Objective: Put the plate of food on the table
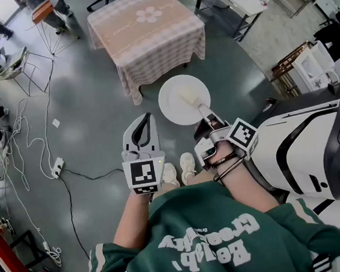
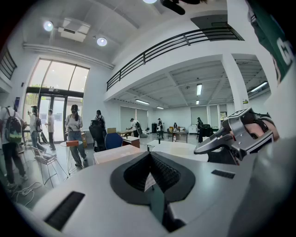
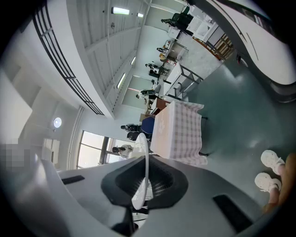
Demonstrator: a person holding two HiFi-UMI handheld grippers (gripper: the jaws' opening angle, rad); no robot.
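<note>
Centre of the head view, just above the wearer's white shoes (image 1: 178,169): right gripper (image 1: 204,109) w/ jaws clamped on the near rim of a white plate (image 1: 170,105), carried in the air over the grey floor (image 1: 94,104). The plate shows its full round face to the camera, w/ a pale mound of food (image 1: 188,94) towards its right half. It hangs just below the lower right corner of the table (image 1: 147,38), which is draped in a pink checked cloth w/ a flower motif & fills the upper centre of the frame; plate & table are apart. Right gripper view: plate (image 3: 146,152) seen edge-on as a thin white line rising from between the ribbed pads (image 3: 162,185), table (image 3: 180,129) beyond at centre right. Left gripper (image 1: 146,121), lower left of the plate, points up-frame w/ jaws together & nothing between them; left gripper view shows its pads (image 2: 164,171) closed, w/ people (image 2: 74,134) standing by glass doors at left. A green sweatshirt (image 1: 211,243) fills the bottom of the head view, a white machine (image 1: 303,142) the right edge; cables (image 1: 25,141) & a power strip (image 1: 57,167) trail across the floor at left.
</note>
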